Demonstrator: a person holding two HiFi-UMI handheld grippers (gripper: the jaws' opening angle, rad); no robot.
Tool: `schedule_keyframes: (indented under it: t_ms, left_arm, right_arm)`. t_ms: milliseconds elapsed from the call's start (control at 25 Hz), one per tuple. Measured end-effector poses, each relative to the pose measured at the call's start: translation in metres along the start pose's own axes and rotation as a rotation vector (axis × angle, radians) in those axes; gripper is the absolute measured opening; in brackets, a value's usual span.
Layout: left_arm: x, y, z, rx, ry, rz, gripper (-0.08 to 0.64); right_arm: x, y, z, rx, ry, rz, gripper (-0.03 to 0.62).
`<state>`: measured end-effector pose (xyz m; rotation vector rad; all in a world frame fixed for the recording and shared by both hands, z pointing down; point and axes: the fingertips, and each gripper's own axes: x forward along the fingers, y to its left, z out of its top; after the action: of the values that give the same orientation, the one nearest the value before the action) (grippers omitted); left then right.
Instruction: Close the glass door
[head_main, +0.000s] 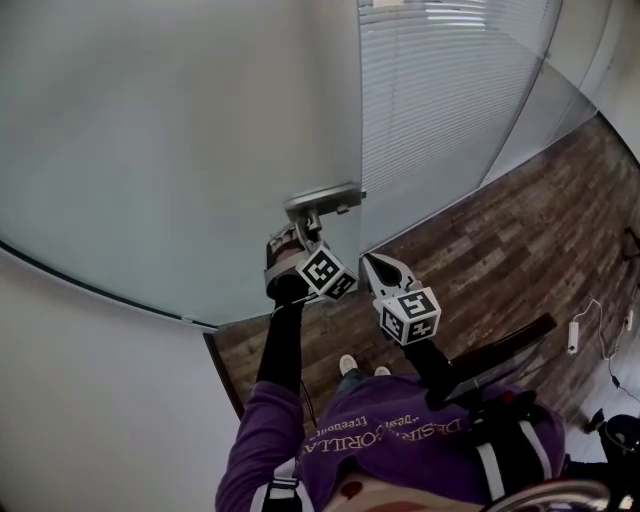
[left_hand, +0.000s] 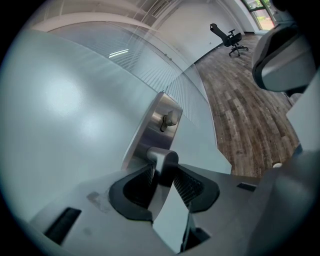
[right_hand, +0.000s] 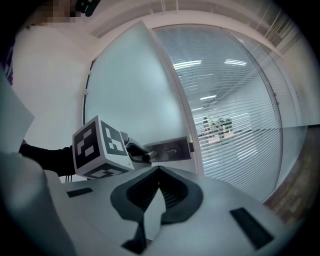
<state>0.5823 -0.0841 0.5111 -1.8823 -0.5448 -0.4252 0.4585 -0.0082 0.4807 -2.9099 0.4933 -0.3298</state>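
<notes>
Left gripper clamped, door handle between jaws

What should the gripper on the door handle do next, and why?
Probably hold the left gripper clamped on the door handle and swing the glass door toward its frame: the door appears to stand at an angle to the blind-covered glass wall, so it looks ajar. The right gripper is shut and empty.

The glass door blocks the left — right of its edge, wooden floor lies open beside the slatted partition.
</notes>
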Motion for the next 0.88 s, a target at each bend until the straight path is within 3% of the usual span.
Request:
schedule_keyframes:
  t_ms: [880]
  left_arm:
    - [0.009, 0.006, 0.003, -0.002, -0.005, -0.003, 0.129]
  right_arm:
    - [0.003, -0.006, -0.002, -0.014, -0.031, -0.137, -0.009]
